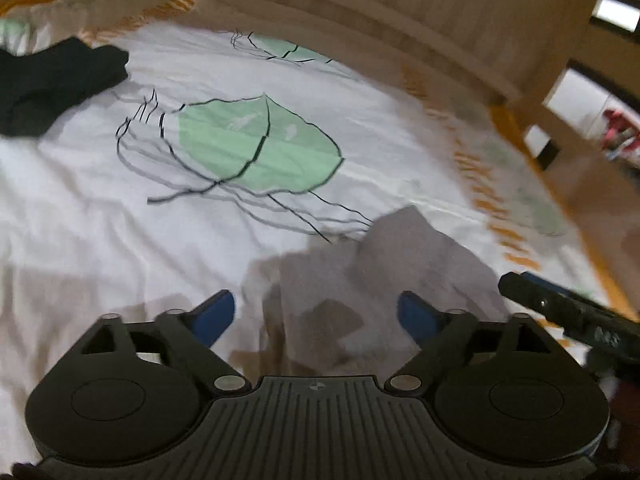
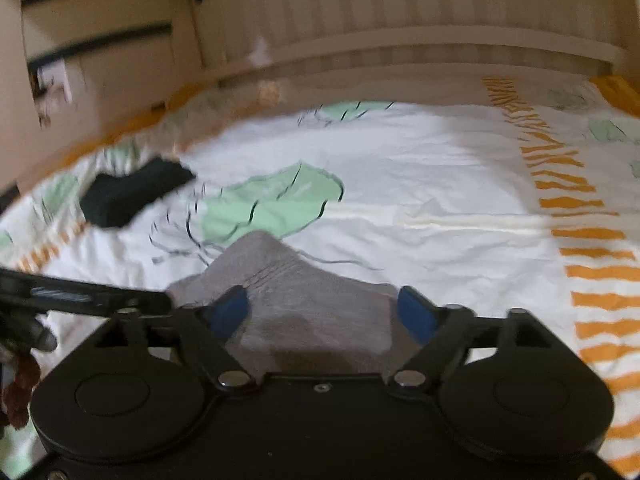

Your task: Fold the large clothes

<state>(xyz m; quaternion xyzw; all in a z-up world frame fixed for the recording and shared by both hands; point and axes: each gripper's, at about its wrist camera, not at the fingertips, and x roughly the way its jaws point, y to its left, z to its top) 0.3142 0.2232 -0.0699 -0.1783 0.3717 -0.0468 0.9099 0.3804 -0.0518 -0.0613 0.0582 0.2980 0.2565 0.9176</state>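
A grey garment [image 1: 404, 256] lies bunched on the white bed cover, just ahead of my left gripper [image 1: 316, 312], which is open and empty above it. In the right wrist view the same grey garment [image 2: 296, 280] lies between and under the open blue fingers of my right gripper [image 2: 324, 312]; nothing is pinched. A dark folded garment [image 1: 52, 84] lies at the far left of the bed and also shows in the right wrist view [image 2: 132, 196]. The right gripper's body [image 1: 576, 312] shows at the left view's right edge.
The bed cover [image 1: 120, 216] is white with green leaf prints and an orange striped border [image 2: 588, 264]. A wooden headboard [image 1: 360, 12] runs along the far side. Wooden shelves [image 2: 100, 40] stand at the far left of the right view.
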